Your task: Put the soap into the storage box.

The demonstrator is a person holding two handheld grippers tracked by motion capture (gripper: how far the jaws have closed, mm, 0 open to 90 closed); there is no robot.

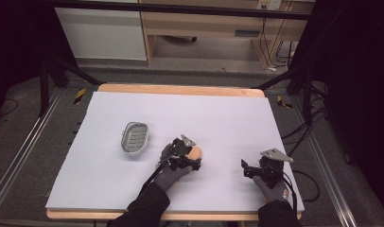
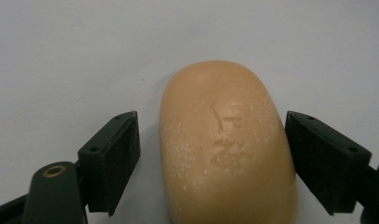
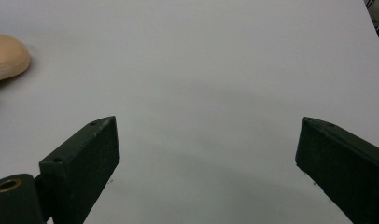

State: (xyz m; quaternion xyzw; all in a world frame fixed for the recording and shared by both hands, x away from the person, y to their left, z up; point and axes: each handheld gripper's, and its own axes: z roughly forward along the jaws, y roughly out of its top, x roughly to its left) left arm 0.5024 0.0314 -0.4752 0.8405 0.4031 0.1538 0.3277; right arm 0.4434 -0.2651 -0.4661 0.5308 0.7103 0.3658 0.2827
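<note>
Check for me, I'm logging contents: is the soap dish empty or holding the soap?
Empty. The soap dish shows bare ridges; the soap lies on the table between the left gripper.

High overhead, two close views, shared soap (image 2: 225,144)

You wear grey knit gloves and black sleeves. Your left black two-jaw gripper (image 1: 192,158) has thick black rectangular pads (image 2: 114,158) with small screw holes and a brass-ringed hole; your right black two-jaw gripper (image 1: 245,169) carries a grey three-cornered plate and a trailing black cable.
</note>
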